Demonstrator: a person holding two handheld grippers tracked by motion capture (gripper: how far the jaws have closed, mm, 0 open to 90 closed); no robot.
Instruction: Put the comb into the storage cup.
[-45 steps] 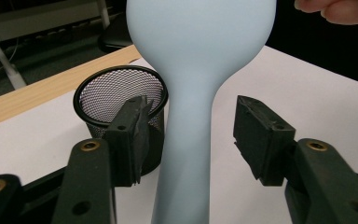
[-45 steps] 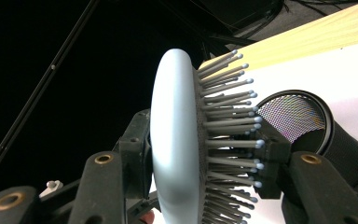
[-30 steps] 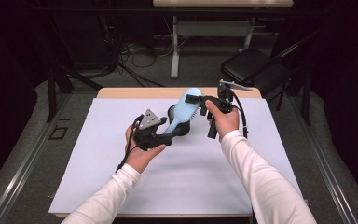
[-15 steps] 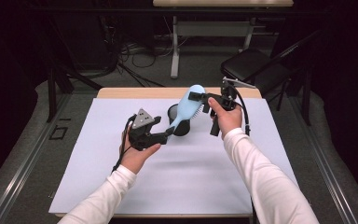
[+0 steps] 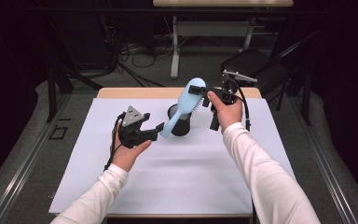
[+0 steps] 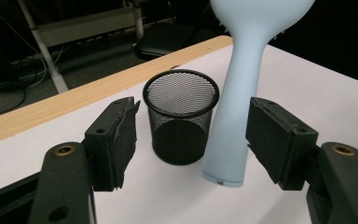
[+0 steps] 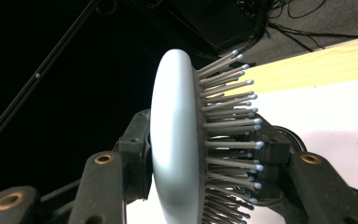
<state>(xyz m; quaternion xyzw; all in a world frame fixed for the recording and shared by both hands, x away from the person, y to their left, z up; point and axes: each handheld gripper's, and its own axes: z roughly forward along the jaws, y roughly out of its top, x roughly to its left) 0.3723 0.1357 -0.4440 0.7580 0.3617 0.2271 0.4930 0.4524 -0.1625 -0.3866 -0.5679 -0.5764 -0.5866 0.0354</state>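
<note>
The right hand-held gripper (image 5: 204, 99) is clamped on the head of a blue brush (image 5: 185, 102), held up over the mesh cup (image 5: 179, 121) at upper center of the high view. The left hand-held gripper (image 5: 154, 132) sits wide open, its jaws either side of the brush handle without touching, just above the white surface (image 5: 191, 177).

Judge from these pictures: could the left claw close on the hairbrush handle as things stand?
Probably yes. The left claw is open, and the hairbrush handle hangs between its pads, closer to one; the mesh cup stands behind, not blocking. The right claw holds the brush head.
</note>
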